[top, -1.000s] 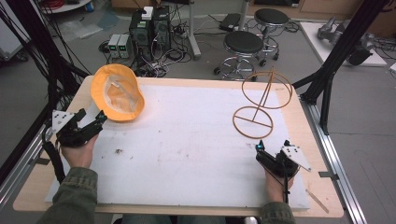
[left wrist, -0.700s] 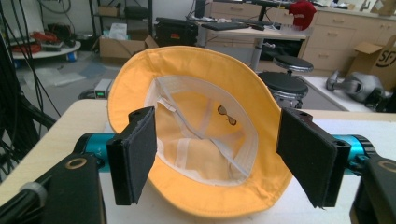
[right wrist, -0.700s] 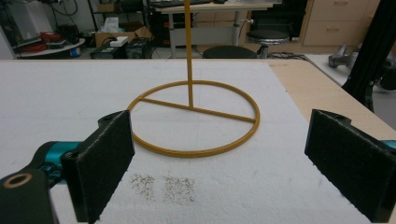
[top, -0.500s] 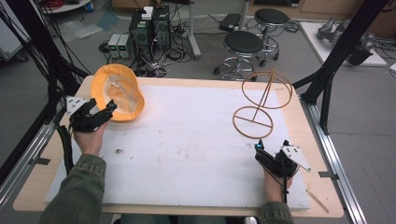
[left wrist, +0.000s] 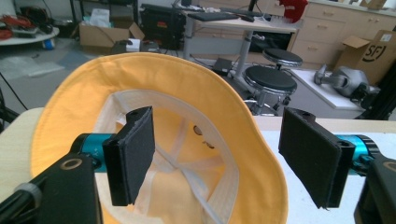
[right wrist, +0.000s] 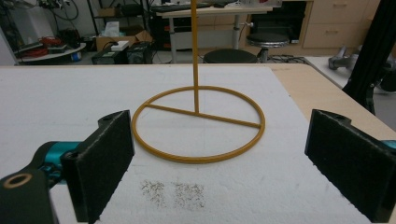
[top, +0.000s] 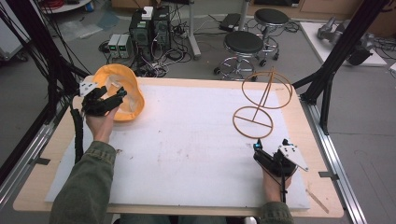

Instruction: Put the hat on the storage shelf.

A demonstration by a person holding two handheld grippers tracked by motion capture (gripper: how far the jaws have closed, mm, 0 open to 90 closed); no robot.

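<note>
Reaching farther forward than a moment ago, my left gripper is now at the yellow hat on the table's far left corner, its open side tipped toward me. My left fingers stand wide apart, one inside the crown, one outside the brim, clamping nothing. My right gripper has stayed put near the front right, spread wide and empty, facing the upright wire stand.
</note>
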